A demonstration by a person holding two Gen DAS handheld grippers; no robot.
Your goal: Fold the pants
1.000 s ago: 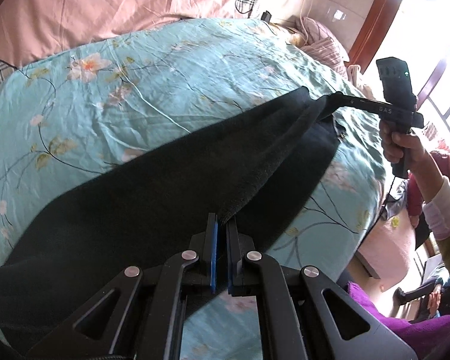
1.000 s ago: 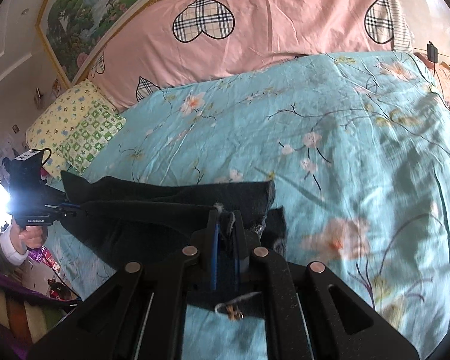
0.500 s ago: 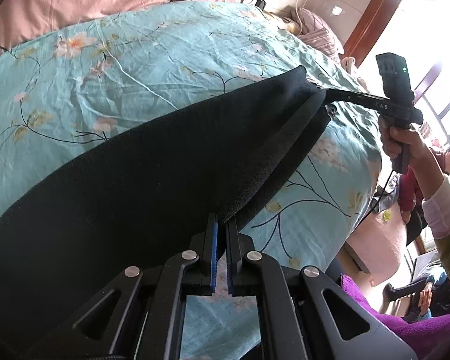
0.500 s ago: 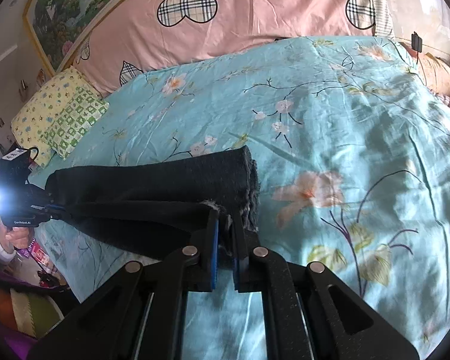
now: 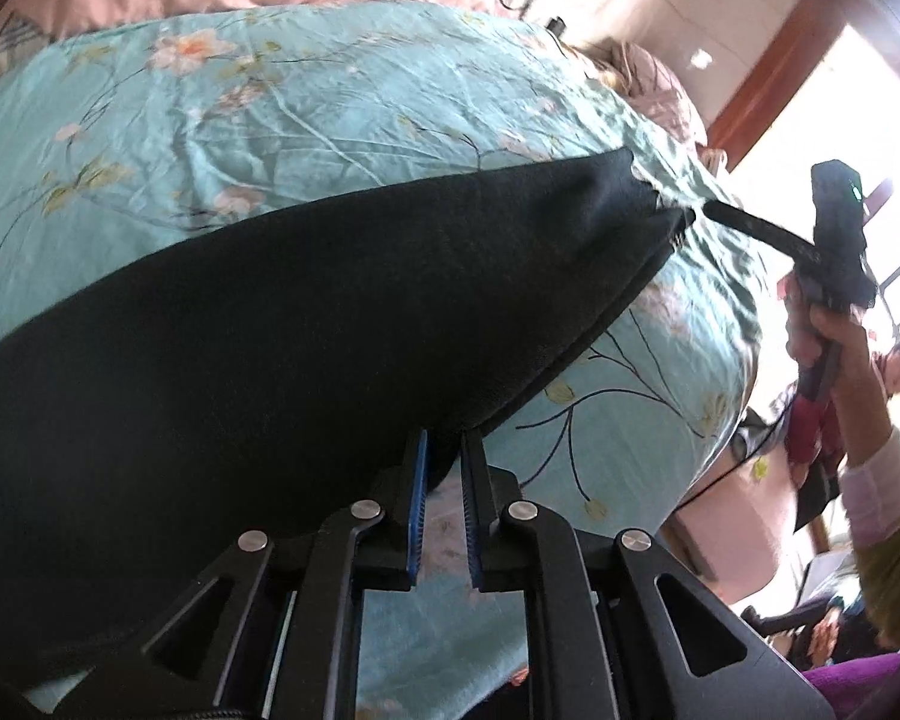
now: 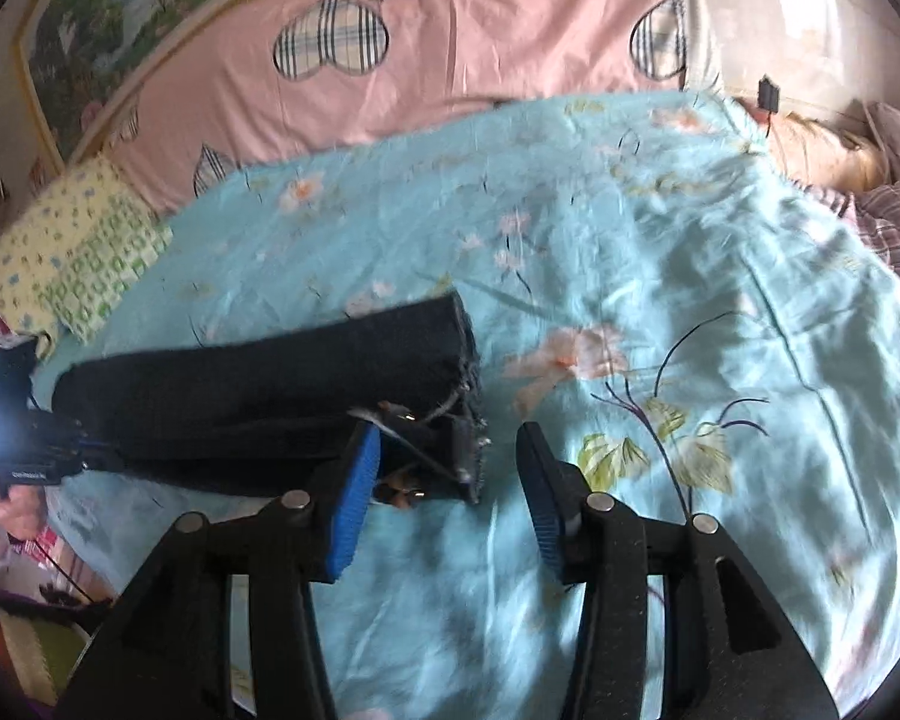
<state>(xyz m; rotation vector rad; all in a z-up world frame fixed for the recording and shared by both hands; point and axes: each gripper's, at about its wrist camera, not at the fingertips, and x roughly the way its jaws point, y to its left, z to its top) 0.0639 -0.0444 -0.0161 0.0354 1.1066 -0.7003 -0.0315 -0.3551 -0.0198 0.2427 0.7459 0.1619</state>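
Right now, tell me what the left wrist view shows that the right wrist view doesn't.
Only the left wrist view shows the bright window and the left gripper, slightly parted with the pants' edge between its pads. Only the right wrist view shows the yellow-green pillow, the framed painting, and the right gripper wide open beside the pants' frayed end. Both show the dark pants lying on the teal floral bedspread and the pink quilt.

Black pants (image 5: 282,324), folded lengthwise, lying flat across the bed, frayed hem
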